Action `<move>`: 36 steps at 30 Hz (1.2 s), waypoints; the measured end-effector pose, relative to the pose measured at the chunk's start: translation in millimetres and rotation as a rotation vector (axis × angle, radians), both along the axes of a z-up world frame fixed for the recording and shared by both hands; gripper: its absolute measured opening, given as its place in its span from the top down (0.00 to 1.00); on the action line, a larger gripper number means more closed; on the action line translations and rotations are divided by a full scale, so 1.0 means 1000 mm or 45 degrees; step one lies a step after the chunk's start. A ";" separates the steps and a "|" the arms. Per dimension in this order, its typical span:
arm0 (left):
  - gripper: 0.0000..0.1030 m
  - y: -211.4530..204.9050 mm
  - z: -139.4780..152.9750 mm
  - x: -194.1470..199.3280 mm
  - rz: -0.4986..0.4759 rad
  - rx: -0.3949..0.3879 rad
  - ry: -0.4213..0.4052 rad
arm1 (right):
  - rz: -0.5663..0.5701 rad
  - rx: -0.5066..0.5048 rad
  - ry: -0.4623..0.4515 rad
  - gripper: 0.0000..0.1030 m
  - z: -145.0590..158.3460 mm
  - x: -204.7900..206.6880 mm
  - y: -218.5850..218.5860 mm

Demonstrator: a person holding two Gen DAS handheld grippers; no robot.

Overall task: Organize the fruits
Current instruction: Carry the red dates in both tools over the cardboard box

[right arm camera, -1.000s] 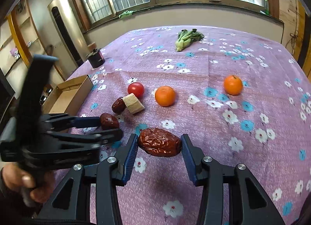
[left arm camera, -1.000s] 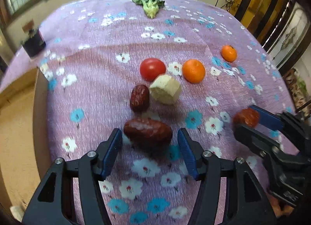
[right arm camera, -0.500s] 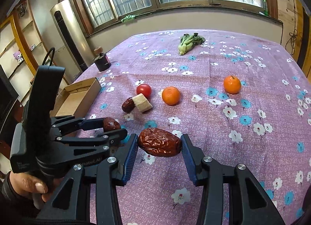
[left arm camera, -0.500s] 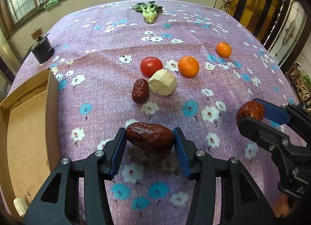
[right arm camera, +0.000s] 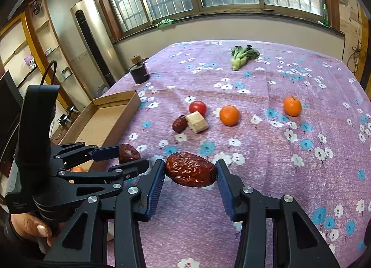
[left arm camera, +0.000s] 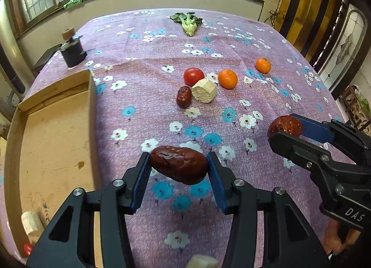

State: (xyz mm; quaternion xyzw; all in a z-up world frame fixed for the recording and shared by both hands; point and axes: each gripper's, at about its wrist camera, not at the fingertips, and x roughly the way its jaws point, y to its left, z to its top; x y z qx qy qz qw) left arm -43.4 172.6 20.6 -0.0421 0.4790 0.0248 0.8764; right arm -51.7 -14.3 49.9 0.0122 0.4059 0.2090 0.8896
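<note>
Dates in both claws, and we are off the desk! Our left claw (left arm camera: 178, 168) pinches a long date (left arm camera: 179, 168) end to end, pads pressing each tip, so it hangs clear of the cloth (left arm camera: 143, 64). Our right claw (right arm camera: 190, 173) clamps a second date (right arm camera: 190, 172) the same way, lifted too. We read the lengthwise grip as the steadier hold on such wrinkled fruit. To our left sits the box (left arm camera: 55, 143), open and near, likely the place for both. On the desk wait a third date (left arm camera: 184, 96), a tomato (left arm camera: 193, 76), two oranges (left arm camera: 227, 79) and a pale block (left arm camera: 204, 91). Hard to read: a small red thing (left arm camera: 28, 247) and a pale lump (left arm camera: 32, 222) at the box's near corner, perhaps already sorted.
</note>
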 end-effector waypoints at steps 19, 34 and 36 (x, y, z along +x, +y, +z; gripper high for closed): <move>0.54 0.045 0.016 -0.049 0.107 0.016 -0.062 | 0.130 -0.017 -0.016 0.55 0.008 -0.020 0.052; 0.54 0.081 0.017 -0.068 0.189 0.015 -0.068 | 0.237 -0.022 -0.009 0.56 0.006 -0.024 0.092; 0.54 0.084 0.016 -0.069 0.196 0.019 -0.067 | 0.251 -0.022 -0.008 0.56 0.006 -0.024 0.097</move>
